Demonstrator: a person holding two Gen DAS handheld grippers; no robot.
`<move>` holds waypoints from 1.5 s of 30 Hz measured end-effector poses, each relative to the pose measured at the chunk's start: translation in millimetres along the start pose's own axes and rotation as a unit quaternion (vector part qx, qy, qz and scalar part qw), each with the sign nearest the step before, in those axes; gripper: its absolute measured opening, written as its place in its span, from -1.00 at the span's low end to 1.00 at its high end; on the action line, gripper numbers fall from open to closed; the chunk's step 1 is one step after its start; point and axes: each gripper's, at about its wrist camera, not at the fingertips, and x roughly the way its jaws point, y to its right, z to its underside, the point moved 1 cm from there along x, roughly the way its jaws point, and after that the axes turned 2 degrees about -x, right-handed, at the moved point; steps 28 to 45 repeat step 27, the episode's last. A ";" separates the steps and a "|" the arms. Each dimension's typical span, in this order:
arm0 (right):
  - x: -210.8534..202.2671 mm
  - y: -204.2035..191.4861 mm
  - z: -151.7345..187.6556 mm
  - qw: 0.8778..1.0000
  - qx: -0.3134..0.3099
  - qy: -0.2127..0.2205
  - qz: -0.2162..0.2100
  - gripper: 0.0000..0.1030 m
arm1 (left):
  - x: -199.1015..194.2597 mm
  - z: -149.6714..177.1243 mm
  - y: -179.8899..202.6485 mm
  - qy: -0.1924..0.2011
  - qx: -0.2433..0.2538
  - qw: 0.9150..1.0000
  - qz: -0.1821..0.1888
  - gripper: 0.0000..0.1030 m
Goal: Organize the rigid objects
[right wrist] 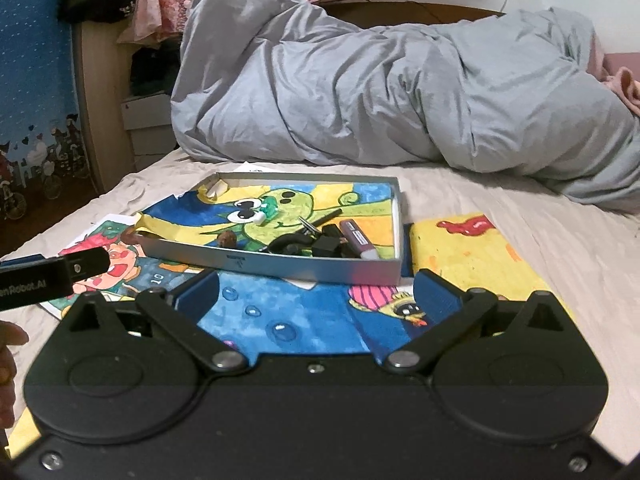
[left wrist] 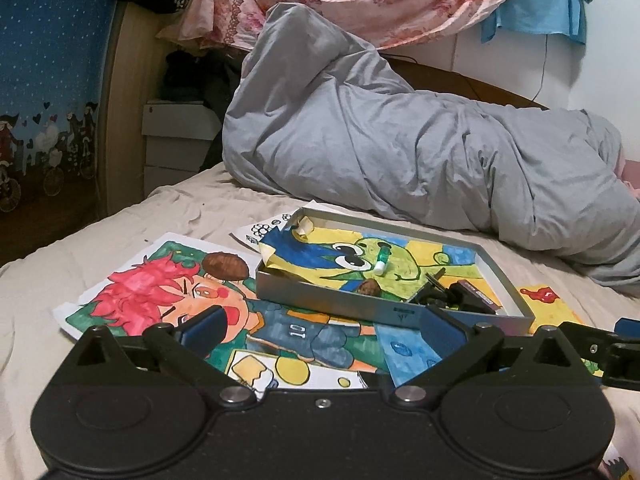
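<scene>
A shallow grey box [left wrist: 332, 305] [right wrist: 304, 267] lies on coloured drawings on the bed. Inside it, on a green cartoon drawing, are a green-and-white stick [left wrist: 382, 260] [right wrist: 266, 213], a small brown ball [left wrist: 368, 287] [right wrist: 229, 237], a pile of black clips [left wrist: 440, 298] [right wrist: 316, 242] and a purple pen-like item [left wrist: 478, 296] [right wrist: 360, 242]. My left gripper [left wrist: 322, 332] stands open just short of the box's near wall, holding nothing. My right gripper [right wrist: 316, 298] is also open and empty, over a blue drawing in front of the box.
A bunched grey duvet [left wrist: 400, 140] [right wrist: 360, 92] fills the bed behind the box. Loose drawings [left wrist: 160, 300] [right wrist: 460, 248] cover the beige sheet [left wrist: 60, 264]. The left tool's black casing [right wrist: 52, 276] and a hand [right wrist: 8, 352] show at the left edge. White boxes [left wrist: 176, 140] sit beside the bed.
</scene>
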 end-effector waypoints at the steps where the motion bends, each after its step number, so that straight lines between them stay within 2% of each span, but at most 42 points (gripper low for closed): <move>1: -1.9 0.8 0.9 1.000 0.002 0.000 0.001 0.99 | -0.6 0.3 0.2 0.000 0.001 1.000 0.000 0.98; 14: 1.5 -3.2 2.3 1.000 -0.006 -0.006 0.005 0.99 | -1.0 3.5 1.8 -0.005 0.005 1.000 0.002 0.98; 27: 5.9 -5.0 3.0 1.000 -0.016 -0.017 0.000 0.99 | 4.7 12.2 -4.9 -0.022 0.000 0.999 -0.026 0.98; 45: 5.9 -5.0 3.0 1.000 -0.016 -0.017 0.000 0.99 | 4.7 12.2 -4.9 -0.022 0.000 0.999 -0.026 0.98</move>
